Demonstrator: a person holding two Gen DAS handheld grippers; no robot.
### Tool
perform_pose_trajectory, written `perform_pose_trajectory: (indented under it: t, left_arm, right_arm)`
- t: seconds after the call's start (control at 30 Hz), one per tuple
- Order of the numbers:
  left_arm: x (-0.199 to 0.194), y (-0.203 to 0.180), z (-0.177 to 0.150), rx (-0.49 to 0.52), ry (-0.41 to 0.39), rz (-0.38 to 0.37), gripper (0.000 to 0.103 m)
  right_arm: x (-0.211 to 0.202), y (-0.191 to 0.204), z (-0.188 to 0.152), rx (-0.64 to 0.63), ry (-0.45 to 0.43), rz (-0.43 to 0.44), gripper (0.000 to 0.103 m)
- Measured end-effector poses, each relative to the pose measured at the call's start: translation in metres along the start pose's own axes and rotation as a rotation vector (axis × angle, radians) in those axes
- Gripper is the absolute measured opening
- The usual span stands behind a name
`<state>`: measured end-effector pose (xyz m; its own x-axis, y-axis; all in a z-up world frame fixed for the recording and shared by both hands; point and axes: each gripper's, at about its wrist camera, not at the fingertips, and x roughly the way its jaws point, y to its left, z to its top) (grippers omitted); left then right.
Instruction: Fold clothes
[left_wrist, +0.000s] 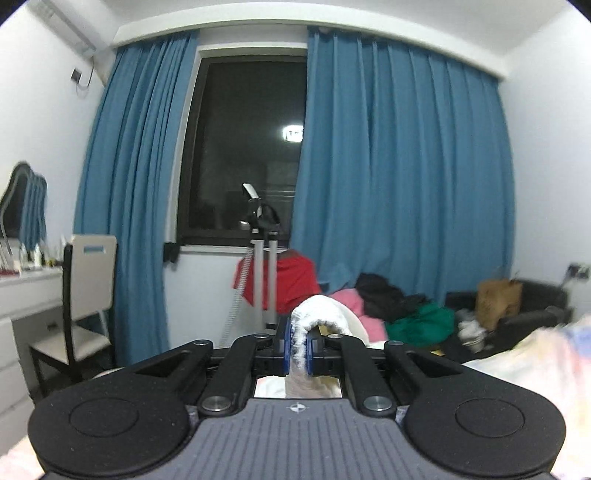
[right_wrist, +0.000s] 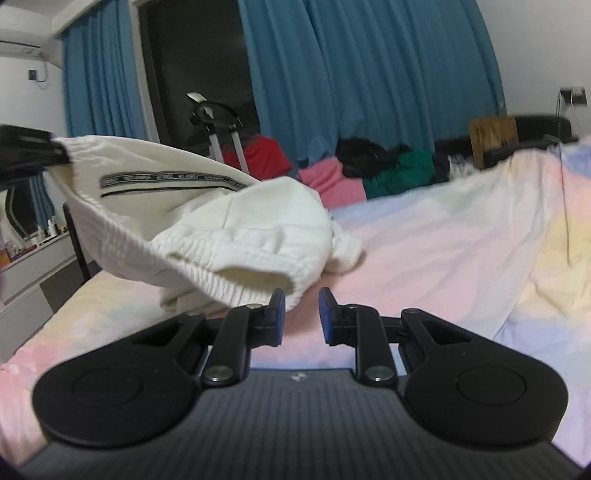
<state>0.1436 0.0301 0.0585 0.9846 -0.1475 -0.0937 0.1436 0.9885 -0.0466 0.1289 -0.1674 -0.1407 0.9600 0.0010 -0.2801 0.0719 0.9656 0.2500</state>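
Observation:
A white garment with an elastic ribbed waistband and a black lettered stripe hangs above a pastel bedsheet. My left gripper is shut on a fold of this white garment and holds it up; it also shows at the far left of the right wrist view. My right gripper is open and empty, just below the drooping waistband edge, which touches or nearly touches its left pad.
A pile of pink, black and green clothes lies at the far side of the bed. A red cloth hangs on a stand by the window. A chair and white dresser stand left. Blue curtains hang behind.

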Motion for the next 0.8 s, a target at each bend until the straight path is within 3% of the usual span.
perform_pose_trajectory:
  t: [0.13,0.27,0.47,0.57,0.7,0.8]
  left_arm:
    - [-0.053,0.030,0.010,-0.063,0.013,-0.041,0.008]
    - [-0.073,0.074,0.003,-0.119,0.077,-0.025,0.008]
    - [-0.044,0.125,-0.029,-0.151,0.209,0.102,0.008]
    - [-0.034,0.148,-0.046,-0.208,0.278,0.139,0.008]
    - [-0.020,0.174,-0.064,-0.223,0.318,0.177,0.009]
    - [0.001,0.190,-0.070,-0.244,0.338,0.201,0.009]
  right_arm:
    - [-0.019,0.010,0.006,-0.025,-0.008,-0.004,0.023]
    - [-0.033,0.018,0.008,-0.020,0.030,0.008,0.024]
    - [-0.020,0.037,-0.010,-0.041,0.193,0.107,0.025]
    - [-0.002,0.051,-0.023,-0.092,0.272,0.140,0.030]
    - [0.028,0.067,-0.039,-0.129,0.345,0.174,0.046]
    - [0.049,0.071,-0.046,-0.117,0.363,0.168,0.046]
